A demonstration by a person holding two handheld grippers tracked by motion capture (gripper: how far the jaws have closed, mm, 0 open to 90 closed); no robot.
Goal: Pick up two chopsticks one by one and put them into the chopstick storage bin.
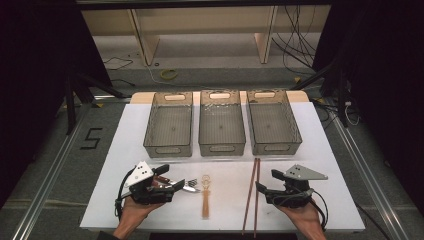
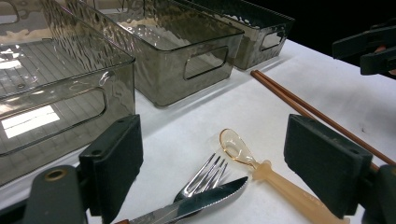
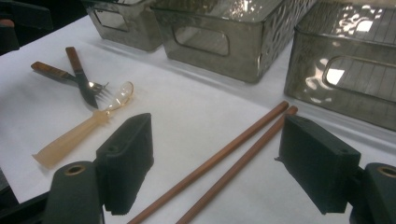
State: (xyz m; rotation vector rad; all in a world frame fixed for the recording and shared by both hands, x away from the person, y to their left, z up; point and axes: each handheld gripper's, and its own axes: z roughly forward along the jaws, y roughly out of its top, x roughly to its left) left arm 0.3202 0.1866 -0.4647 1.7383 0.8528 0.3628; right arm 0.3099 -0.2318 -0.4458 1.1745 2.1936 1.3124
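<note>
The knife and fork lie crossed on the white table, tips toward its middle, right before the left tool, whose jaws stand wide with nothing between them. The chopsticks run lengthwise from near edge toward the bins, just beside the right tool — likewise wide and empty. The knife's and fork's handles are cut off in the left gripper view. An amber spoon lies between both sets; three smoky bins stand behind — nothing blocks either tool
</note>
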